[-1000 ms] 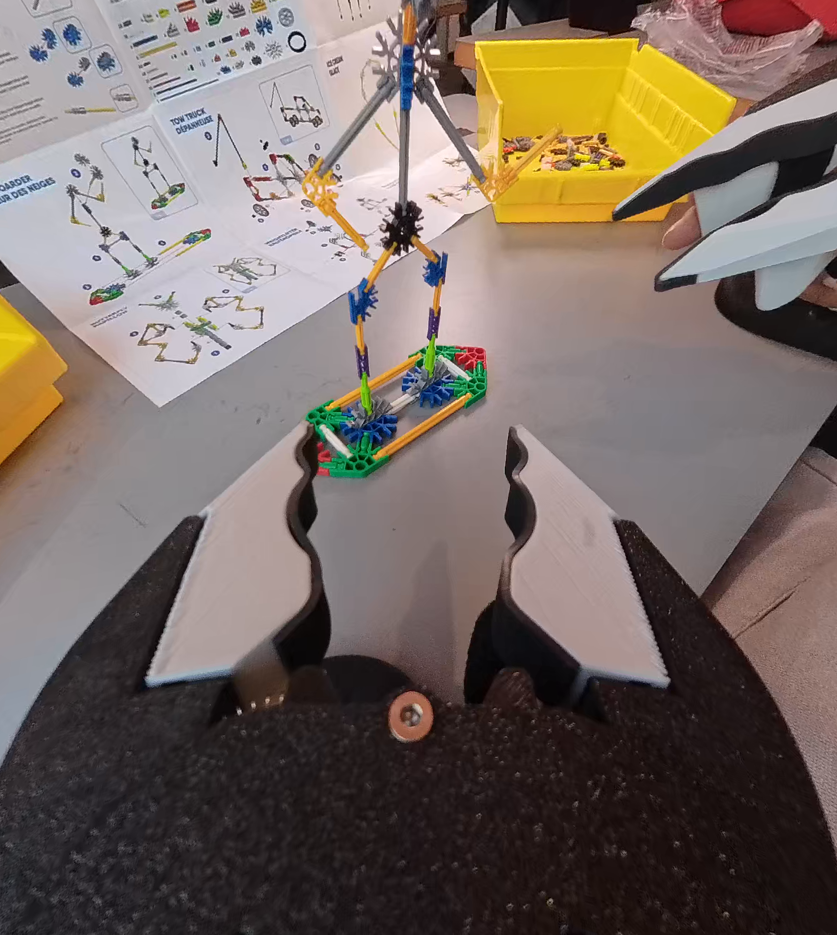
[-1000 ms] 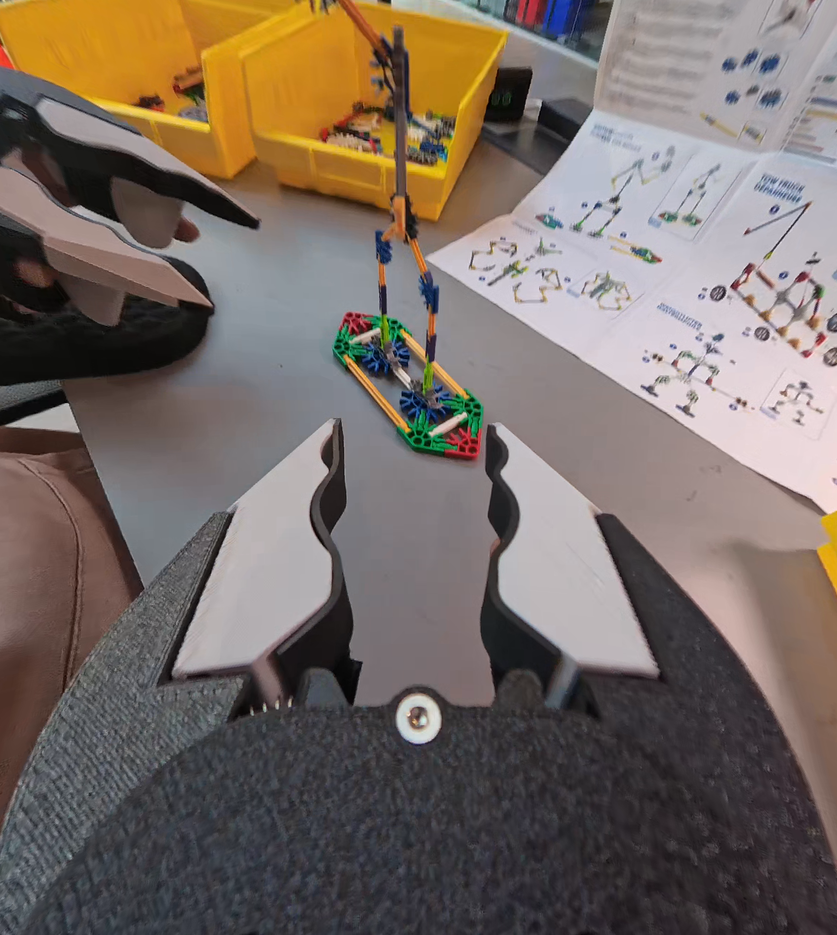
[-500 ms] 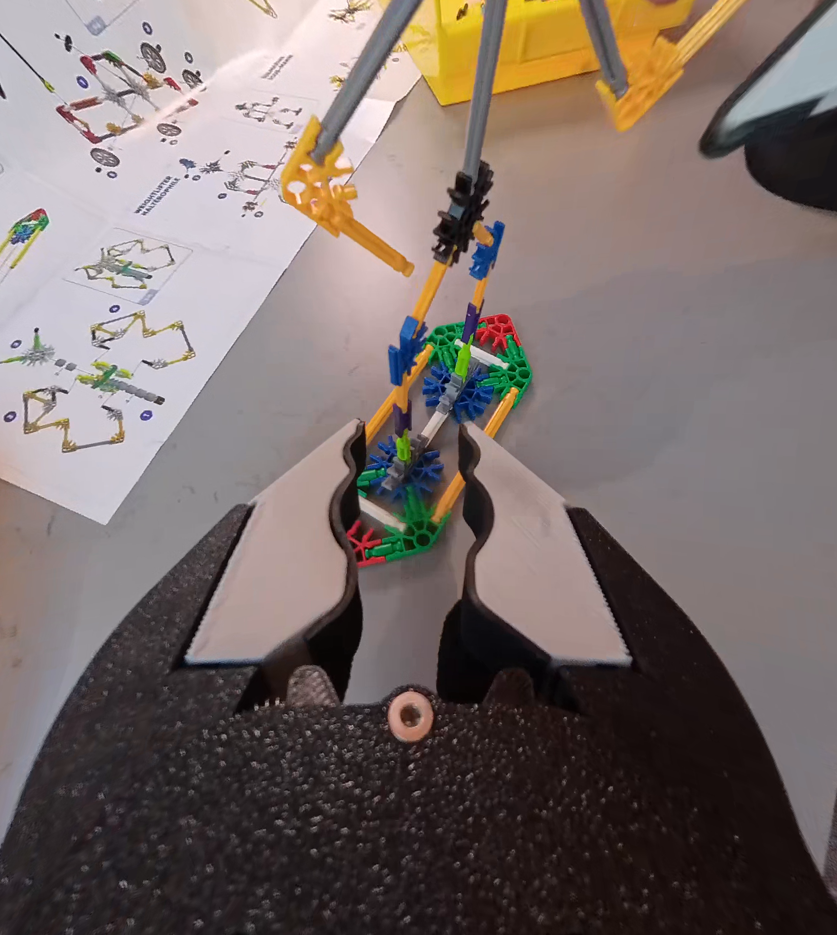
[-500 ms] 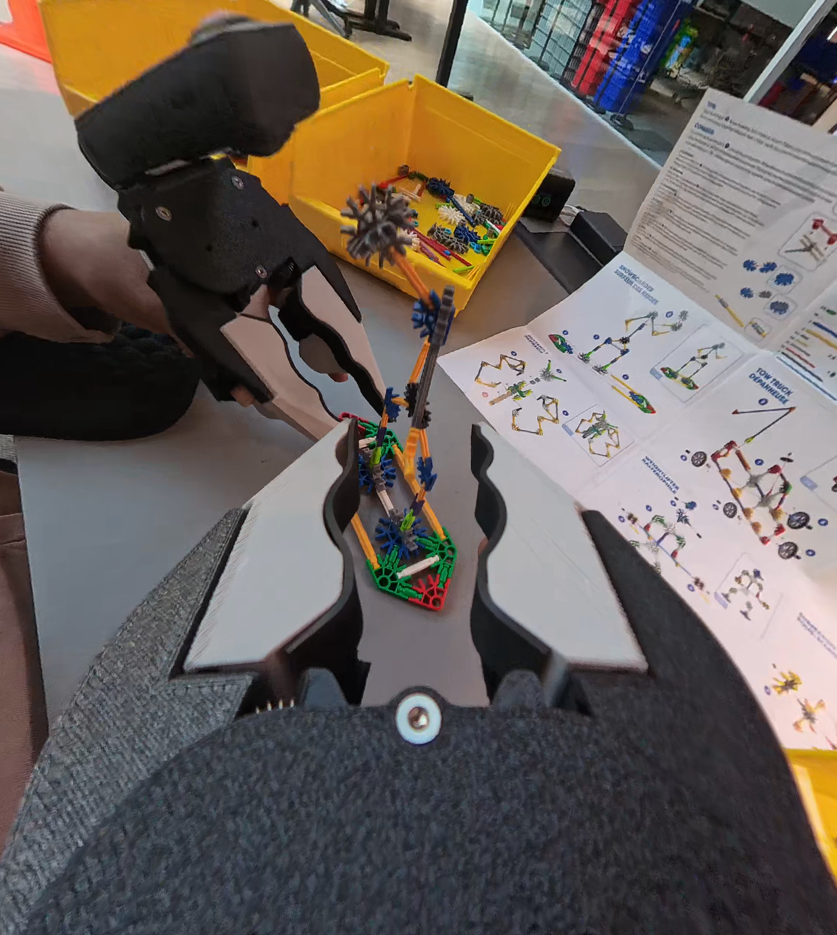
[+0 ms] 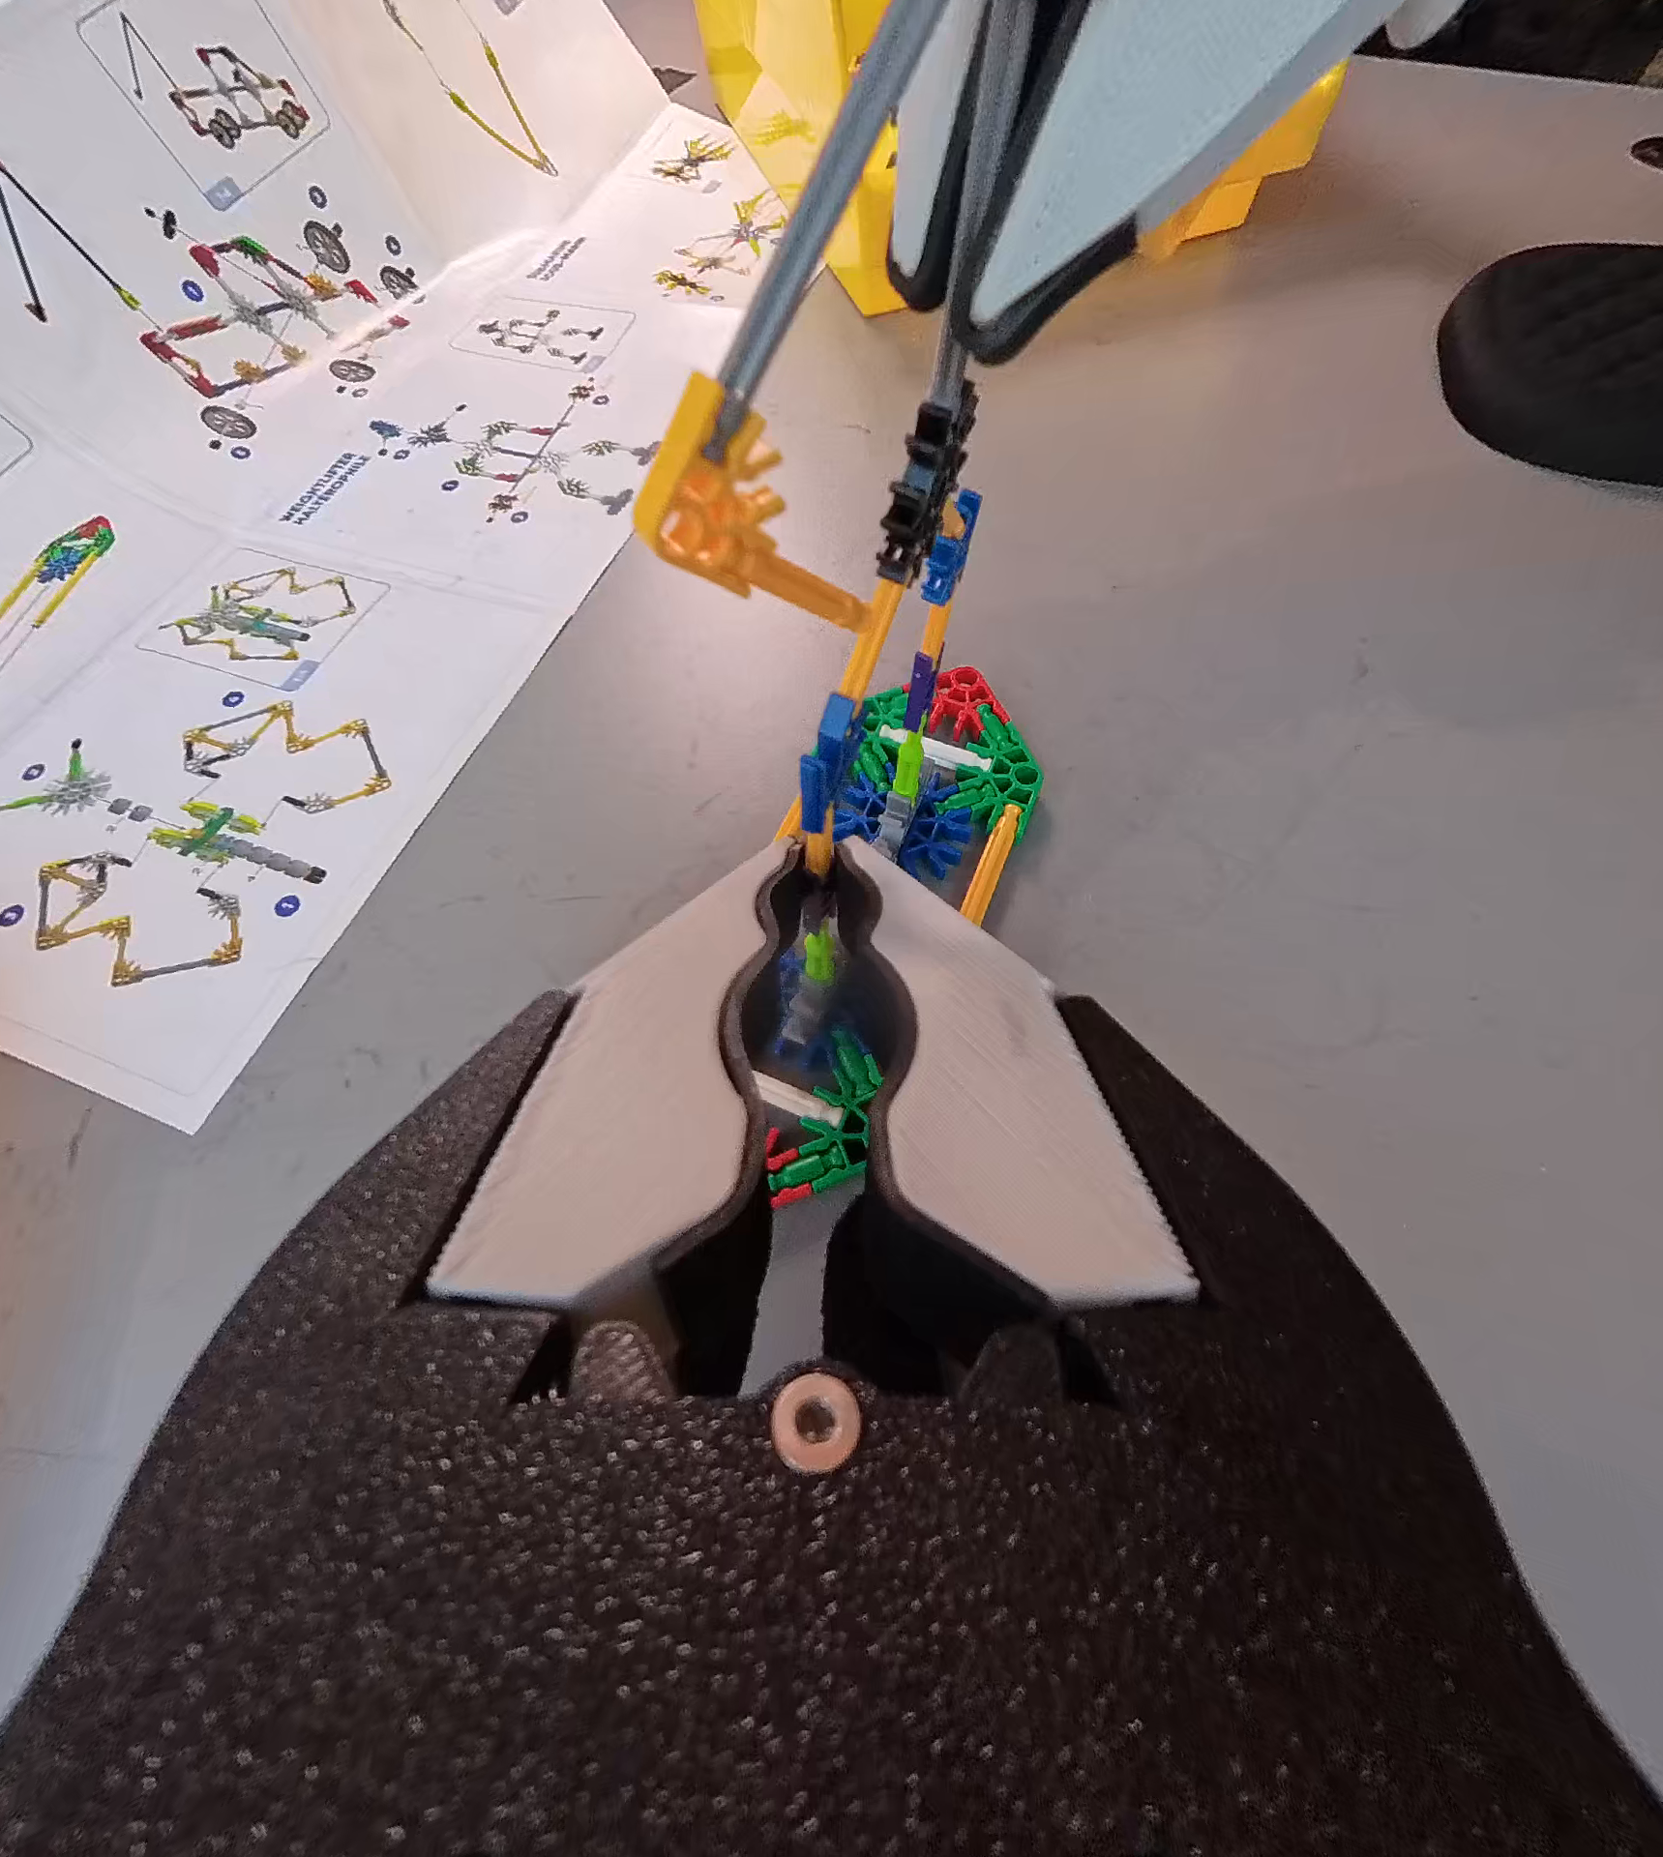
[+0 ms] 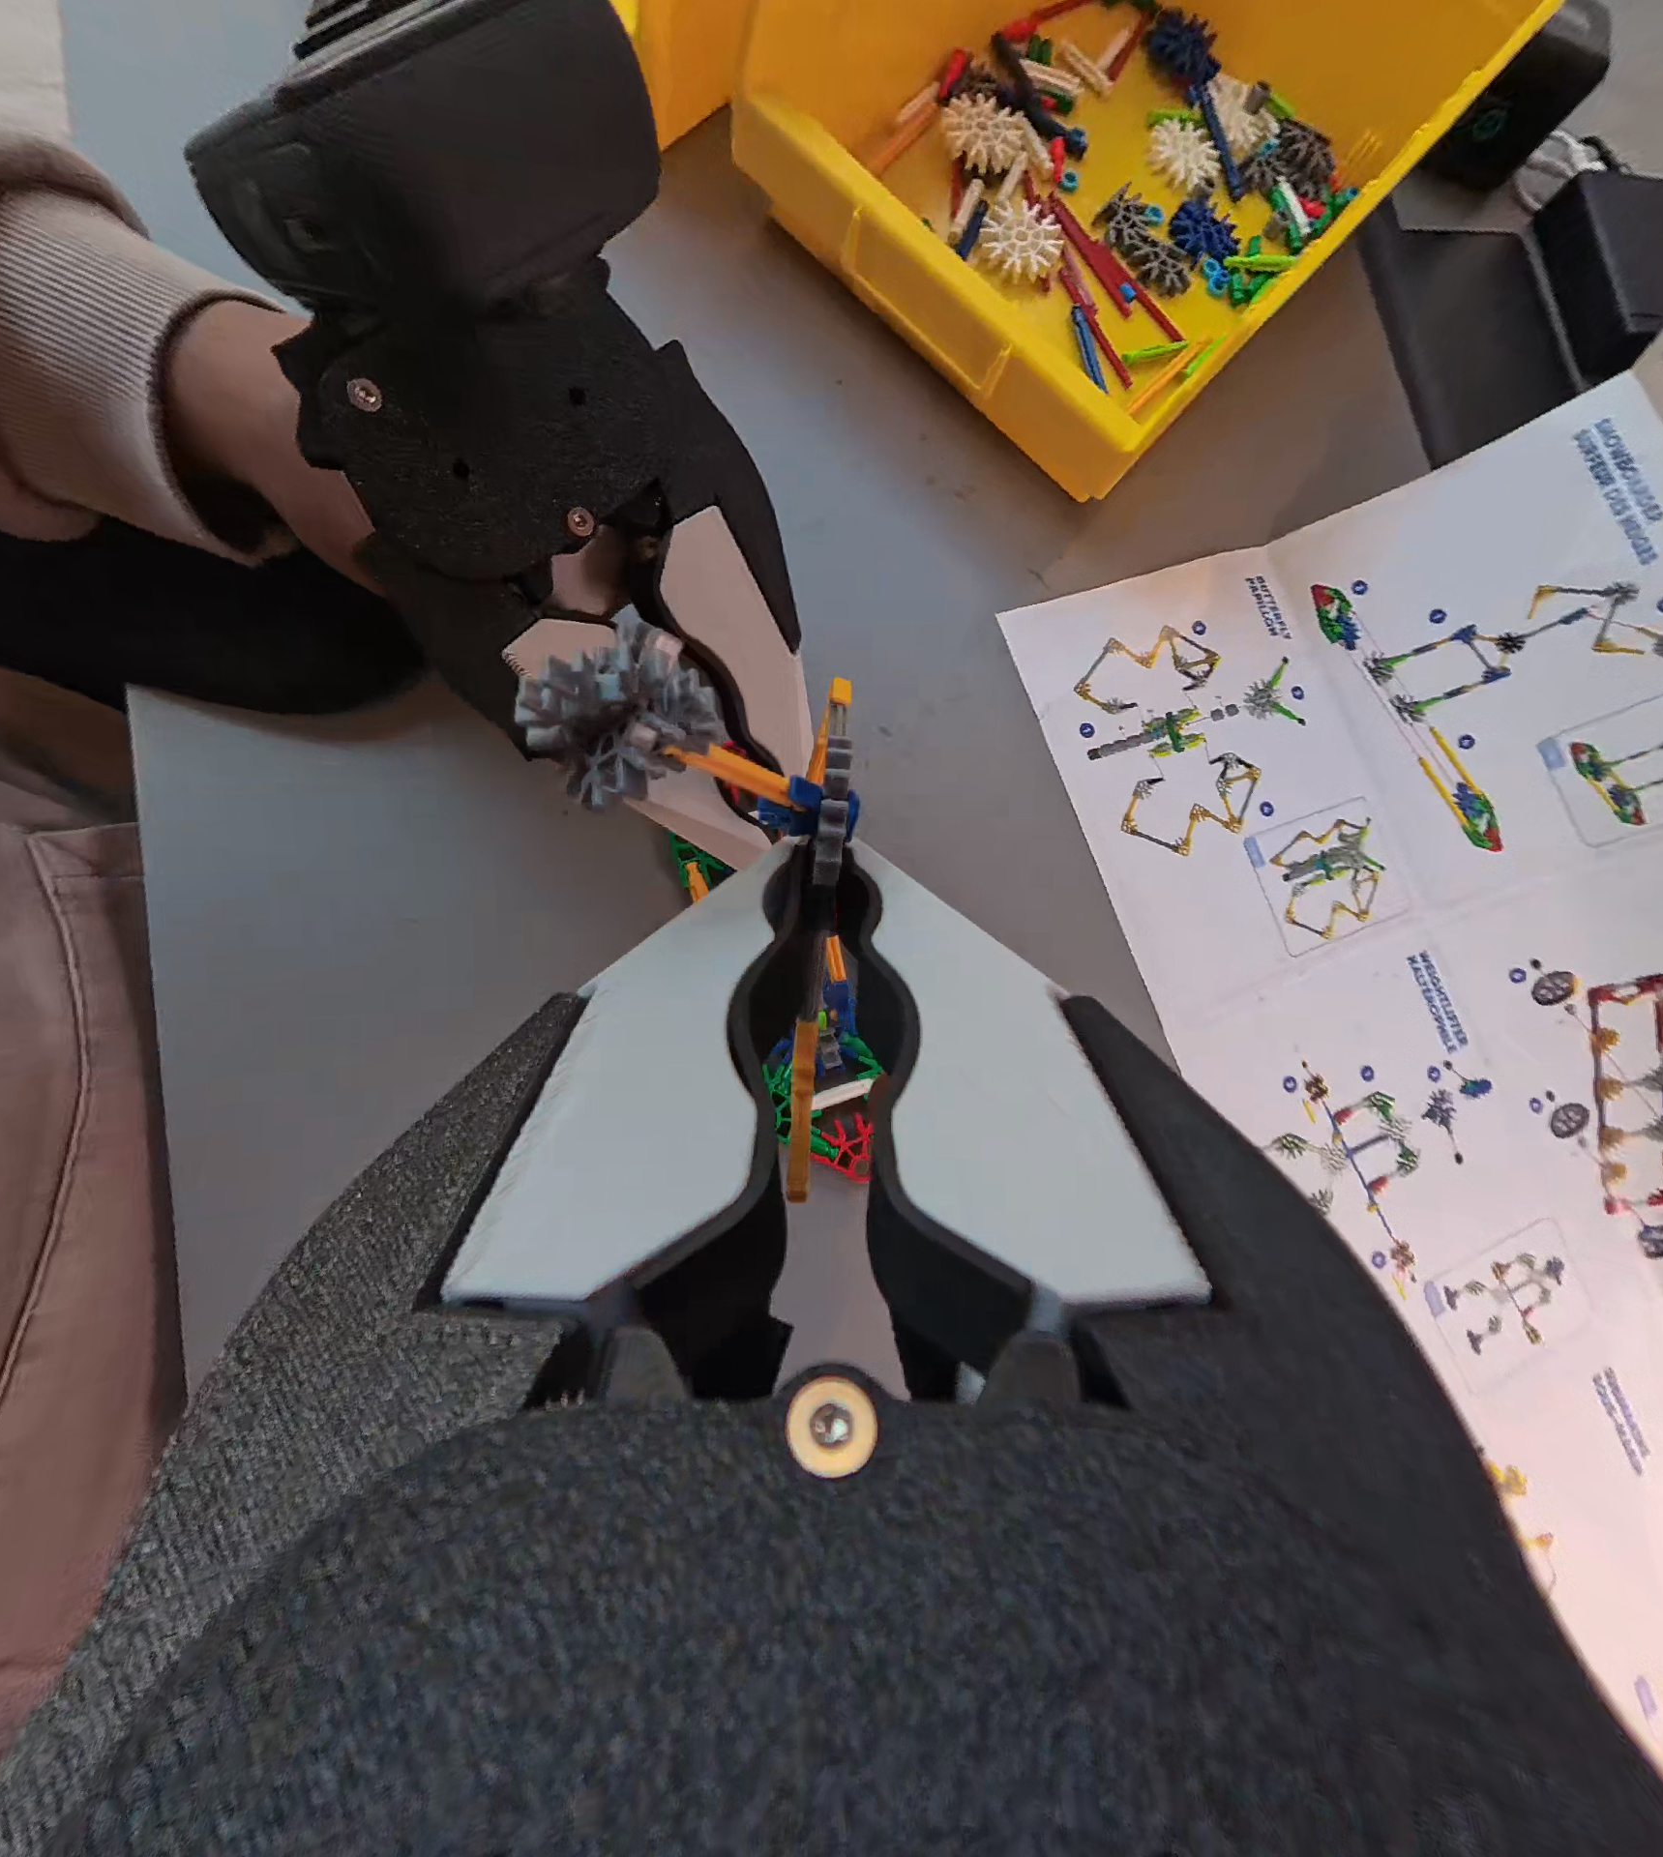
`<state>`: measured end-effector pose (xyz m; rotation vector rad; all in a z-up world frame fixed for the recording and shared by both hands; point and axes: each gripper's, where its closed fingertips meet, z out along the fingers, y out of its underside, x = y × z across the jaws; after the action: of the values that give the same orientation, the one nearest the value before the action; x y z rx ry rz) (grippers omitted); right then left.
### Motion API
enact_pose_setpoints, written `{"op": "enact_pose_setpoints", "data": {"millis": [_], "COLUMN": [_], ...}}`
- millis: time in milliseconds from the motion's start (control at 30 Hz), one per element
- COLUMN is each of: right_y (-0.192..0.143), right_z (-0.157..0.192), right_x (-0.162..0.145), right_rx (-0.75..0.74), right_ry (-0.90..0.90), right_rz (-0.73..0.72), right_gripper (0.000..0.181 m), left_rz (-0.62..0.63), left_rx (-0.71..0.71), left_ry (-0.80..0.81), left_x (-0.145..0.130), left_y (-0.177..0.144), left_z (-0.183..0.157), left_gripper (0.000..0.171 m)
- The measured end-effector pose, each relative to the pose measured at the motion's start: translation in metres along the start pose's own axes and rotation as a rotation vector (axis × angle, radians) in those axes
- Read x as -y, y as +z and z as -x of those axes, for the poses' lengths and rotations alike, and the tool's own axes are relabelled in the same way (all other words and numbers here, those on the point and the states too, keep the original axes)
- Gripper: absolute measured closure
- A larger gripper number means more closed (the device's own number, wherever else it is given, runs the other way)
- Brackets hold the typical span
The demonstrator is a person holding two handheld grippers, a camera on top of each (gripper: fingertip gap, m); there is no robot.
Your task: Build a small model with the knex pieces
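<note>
The rod-and-connector model (image 5: 938,774) stands on its flat green, red and blue base on the grey tabletop (image 5: 1309,955), between the tabletop edge by my lap and the folded instruction sheet (image 5: 234,603), which lies toward the opposite side. My left gripper (image 5: 819,854) is down low at the base, its fingers pinched almost together on a thin yellow rod of one leg just above the base; part of the base shows through the gap behind the fingertips. My right gripper (image 6: 822,854) is higher up and likewise narrowed to a pinch, clamped on the long grey upright rod near a dark toothed connector. A grey snowflake-shaped connector (image 6: 616,718) sticks out sideways on an orange rod at the top, and a yellow corner connector (image 5: 706,502) hangs from a second grey rod, clear of the tabletop. A yellow bin (image 6: 928,291) of loose rods and connectors sits toward the far edge, with a black padded rest (image 5: 1611,362) off to one side. The sheet bears coloured build diagrams with short printed headings; I see no brand mark on the pieces themselves.
</note>
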<state>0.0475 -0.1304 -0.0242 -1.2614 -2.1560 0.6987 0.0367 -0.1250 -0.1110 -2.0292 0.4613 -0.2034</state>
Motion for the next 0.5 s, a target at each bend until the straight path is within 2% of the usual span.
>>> {"op": "enact_pose_setpoints", "data": {"millis": [133,267,433,467,500], "right_y": [-0.0009,-0.0012,-0.0011,-0.0026,-0.0066], "right_z": [0.0025,0.0007,-0.0034,-0.0039,-0.0035], "right_x": [-0.0019,-0.0028,-0.0036,-0.0045,-0.0043], "right_rx": [0.157,0.298,0.308,0.292,0.283], "right_ry": [-0.151,-0.191,-0.177,-0.171,-0.156], "right_rz": [0.014,0.038,0.031,0.025,0.011], "right_gripper": [0.18,0.18,0.178,0.168,0.15], "left_rz": [0.006,0.005,-0.007,-0.01,-0.013], "left_rx": [-0.039,-0.075,-0.077,-0.073,-0.069], "left_ry": [0.02,0.041,0.028,0.028,0.026], "left_x": [-0.0001,0.001,0.0017,0.0018,0.0019], "left_y": [0.0003,0.0022,0.0034,0.0035,0.0037], "left_z": [-0.0014,-0.0018,-0.0006,-0.0003,0.0], "left_gripper": [0.167,0.167,0.166,0.166,0.166]}}
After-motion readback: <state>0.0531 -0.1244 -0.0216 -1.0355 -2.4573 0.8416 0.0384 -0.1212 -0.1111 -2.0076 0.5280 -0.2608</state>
